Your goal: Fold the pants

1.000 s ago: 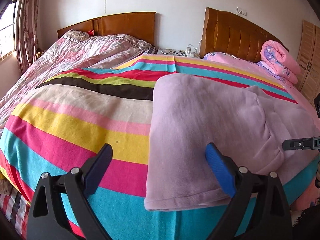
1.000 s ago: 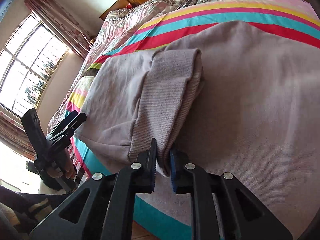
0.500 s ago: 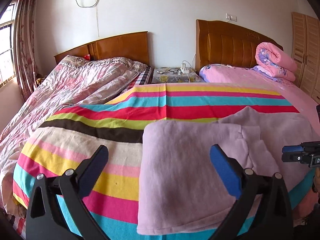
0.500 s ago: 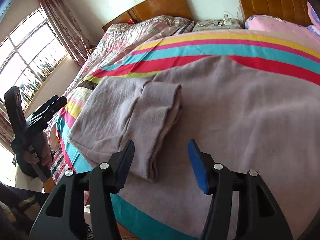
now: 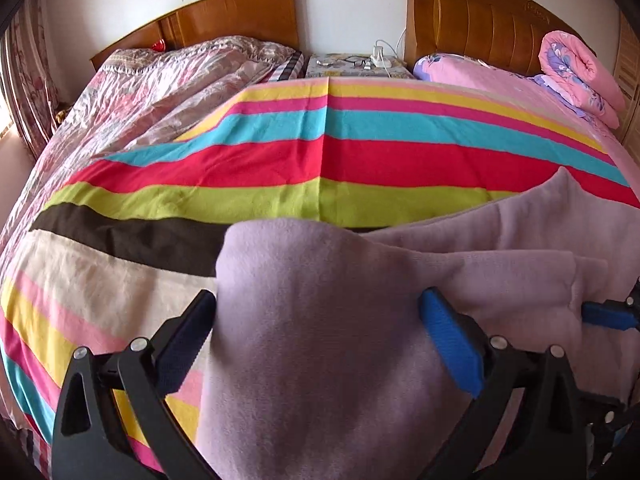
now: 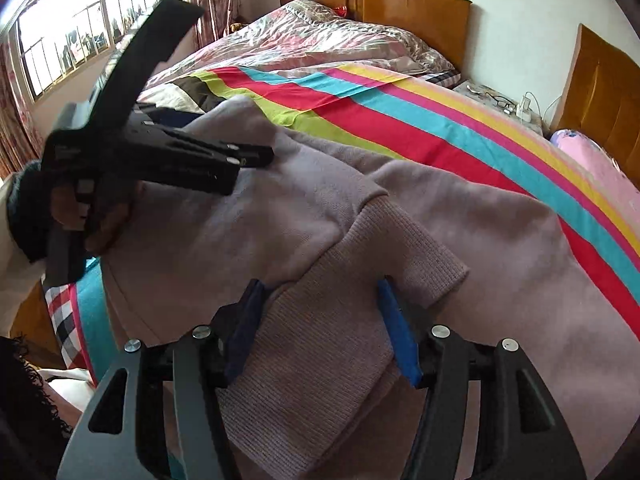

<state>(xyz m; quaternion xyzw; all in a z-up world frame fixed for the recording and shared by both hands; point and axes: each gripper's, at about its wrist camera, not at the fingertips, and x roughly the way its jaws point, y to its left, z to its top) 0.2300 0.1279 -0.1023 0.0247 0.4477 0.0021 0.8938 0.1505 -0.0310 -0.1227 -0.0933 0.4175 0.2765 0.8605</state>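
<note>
Mauve fleece pants [image 5: 320,320] lie partly folded on the striped blanket [image 5: 320,160] at the bed's near edge. They also show in the right wrist view [image 6: 480,240], with the ribbed waistband [image 6: 344,320] folded over on top. My left gripper [image 5: 316,340] is open, its fingers either side of the folded left end of the pants. My right gripper [image 6: 320,328] is open, its fingers astride the ribbed waistband. The left gripper also shows in the right wrist view [image 6: 240,160], low over the pants' left end.
A second bed with a floral quilt [image 5: 160,88] lies to the left. A nightstand [image 5: 356,66] with cables stands between the headboards. A rolled pink quilt [image 5: 576,72] sits at the far right. A window [image 6: 80,28] is on the left wall.
My right gripper let go of the waistband, opened and moved forward around it. My left gripper moved forward and down from beside the bed until its open fingers straddle the pants' left end.
</note>
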